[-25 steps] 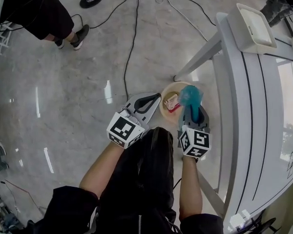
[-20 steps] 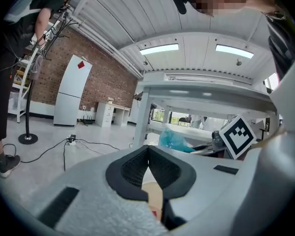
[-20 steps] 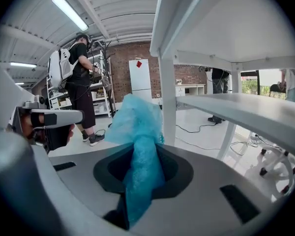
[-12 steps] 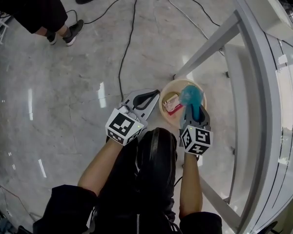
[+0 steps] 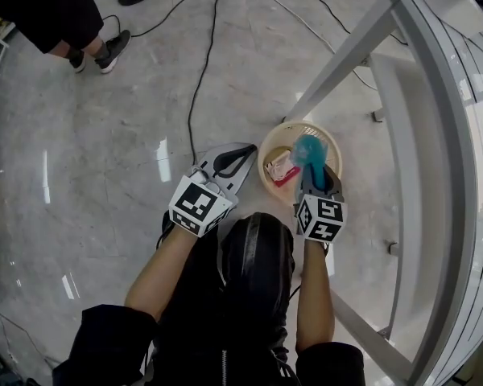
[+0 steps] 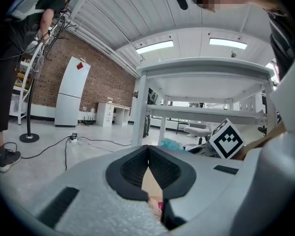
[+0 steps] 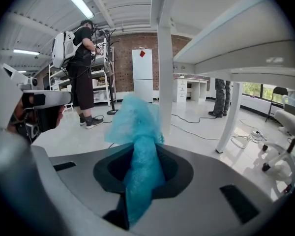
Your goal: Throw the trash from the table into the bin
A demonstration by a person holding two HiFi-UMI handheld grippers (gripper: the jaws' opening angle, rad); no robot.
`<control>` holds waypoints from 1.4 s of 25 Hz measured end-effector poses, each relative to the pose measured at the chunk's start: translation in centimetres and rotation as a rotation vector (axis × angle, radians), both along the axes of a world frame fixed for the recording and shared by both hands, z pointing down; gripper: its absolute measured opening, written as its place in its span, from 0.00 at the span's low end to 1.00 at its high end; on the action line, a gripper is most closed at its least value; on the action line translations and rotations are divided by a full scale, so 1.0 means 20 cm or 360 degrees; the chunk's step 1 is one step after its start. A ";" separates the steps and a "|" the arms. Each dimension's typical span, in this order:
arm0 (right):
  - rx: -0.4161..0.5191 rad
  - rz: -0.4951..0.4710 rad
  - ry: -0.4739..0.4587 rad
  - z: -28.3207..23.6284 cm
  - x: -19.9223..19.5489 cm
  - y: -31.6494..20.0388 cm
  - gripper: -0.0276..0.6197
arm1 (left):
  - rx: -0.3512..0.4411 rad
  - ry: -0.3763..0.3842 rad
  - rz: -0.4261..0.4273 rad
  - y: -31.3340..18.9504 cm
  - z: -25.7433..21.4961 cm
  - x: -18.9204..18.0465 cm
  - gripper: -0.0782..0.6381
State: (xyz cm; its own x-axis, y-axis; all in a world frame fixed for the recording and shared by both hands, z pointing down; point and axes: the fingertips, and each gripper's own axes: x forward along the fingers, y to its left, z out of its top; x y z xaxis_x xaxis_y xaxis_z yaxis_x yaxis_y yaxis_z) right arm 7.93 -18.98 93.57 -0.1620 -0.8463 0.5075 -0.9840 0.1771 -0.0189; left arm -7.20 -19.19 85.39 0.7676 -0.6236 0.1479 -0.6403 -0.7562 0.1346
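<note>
A round tan bin (image 5: 332, 145) stands on the floor beside the table leg, with red and white wrappers (image 5: 280, 167) inside. My right gripper (image 5: 314, 170) hangs over the bin, shut on a crumpled blue piece of trash (image 5: 309, 151). In the right gripper view the blue trash (image 7: 135, 127) sticks up from between the jaws of that gripper (image 7: 140, 176). My left gripper (image 5: 245, 153) is just left of the bin's rim, shut with nothing in it. The left gripper view shows its jaws (image 6: 150, 173) closed, with the blue trash (image 6: 172, 144) beyond them.
A white table (image 5: 435, 95) runs along the right side, and its slanted leg (image 5: 346, 55) comes down behind the bin. Black cables (image 5: 197, 71) trail across the grey floor. A person in dark clothes (image 5: 56, 14) stands at the far left.
Both grippers have sunk toward the floor, the right one carrying the blue trash closer to the bin's mouth. The table top has slid toward the frame's right edge.
</note>
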 end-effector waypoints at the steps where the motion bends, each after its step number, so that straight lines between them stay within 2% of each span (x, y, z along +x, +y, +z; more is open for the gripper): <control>1: -0.0005 0.0001 0.0007 0.02 0.01 -0.01 0.15 | 0.0001 0.0001 0.0001 0.00 0.01 0.00 0.12; 6: -0.0064 -0.0047 0.0176 0.15 0.03 -0.06 0.15 | 0.0010 0.0000 -0.0004 0.03 0.05 0.00 0.12; 11: -0.0141 -0.0060 0.0217 0.25 0.04 -0.08 0.15 | 0.0017 -0.0010 -0.0006 0.06 0.06 -0.03 0.12; 14: -0.0169 -0.0049 0.0245 0.28 0.05 -0.09 0.19 | 0.0016 -0.0008 -0.0019 0.06 0.06 -0.07 0.12; 15: -0.0173 -0.0049 0.0266 0.29 0.05 -0.09 0.21 | 0.0016 -0.0004 -0.0027 0.06 0.06 -0.08 0.12; 21: -0.0186 -0.0055 0.0370 0.34 0.06 -0.09 0.46 | 0.0011 0.0013 -0.0014 0.08 0.08 -0.11 0.12; 23: -0.0193 -0.0061 0.0397 0.35 0.05 -0.08 0.48 | 0.0003 0.0020 -0.0005 0.09 0.09 -0.11 0.12; 30: -0.0159 -0.0071 0.0323 0.31 0.00 -0.03 0.49 | 0.0013 0.0055 0.0006 0.11 0.09 -0.13 0.12; 35: -0.0087 -0.0085 0.0249 0.19 -0.01 -0.02 0.49 | 0.0029 0.0068 0.0013 0.13 0.07 -0.12 0.12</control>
State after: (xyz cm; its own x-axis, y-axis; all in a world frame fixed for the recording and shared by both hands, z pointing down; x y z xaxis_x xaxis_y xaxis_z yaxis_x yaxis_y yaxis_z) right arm 7.74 -19.31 97.34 -0.1215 -0.8091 0.5750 -0.9649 0.2321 0.1228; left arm -9.62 -16.69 86.79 0.7779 -0.6198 0.1038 -0.6283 -0.7638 0.1479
